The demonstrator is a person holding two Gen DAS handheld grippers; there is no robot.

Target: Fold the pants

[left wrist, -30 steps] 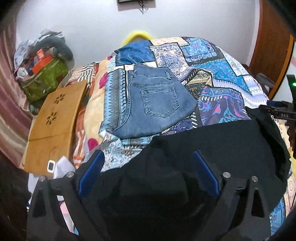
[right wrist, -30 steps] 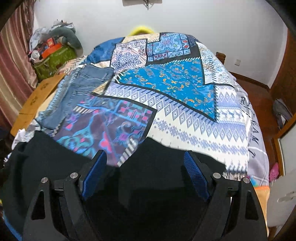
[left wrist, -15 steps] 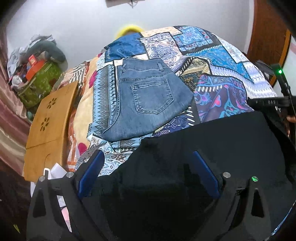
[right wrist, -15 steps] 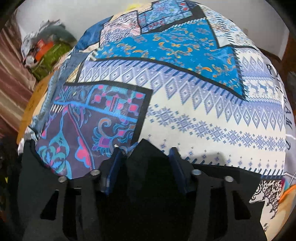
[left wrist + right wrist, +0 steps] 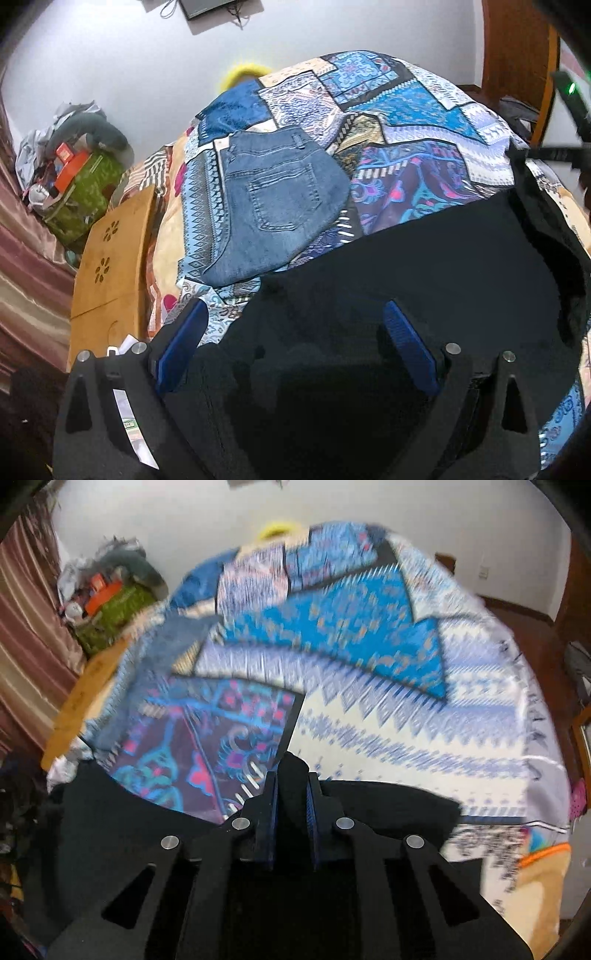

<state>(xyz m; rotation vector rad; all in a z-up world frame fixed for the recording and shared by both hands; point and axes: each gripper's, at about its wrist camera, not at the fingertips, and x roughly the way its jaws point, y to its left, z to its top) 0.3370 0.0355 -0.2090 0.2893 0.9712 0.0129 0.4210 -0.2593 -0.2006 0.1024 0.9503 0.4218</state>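
The right gripper has just been closing, and its blue pads now pinch a raised tuck of the black pants between them, a peak of dark cloth poking up past the fingertips. That clamp looks like the start of a lift, so the fabric can be carried over into a fold. The left gripper stands wide apart, grasping nothing; the black cloth lies beneath and between its pads without being pressed, probably waiting to take the matching edge so both ends rise together. The black pants sprawl across the near edge of the bed, over the patchwork bedspread, with one bunched part heaped toward the near right corner in the left wrist view. Farther up, toward the left edge, folded blue jeans lie flat, pocket up, apparently finished and set aside. A wooden board rests off the bed's left side
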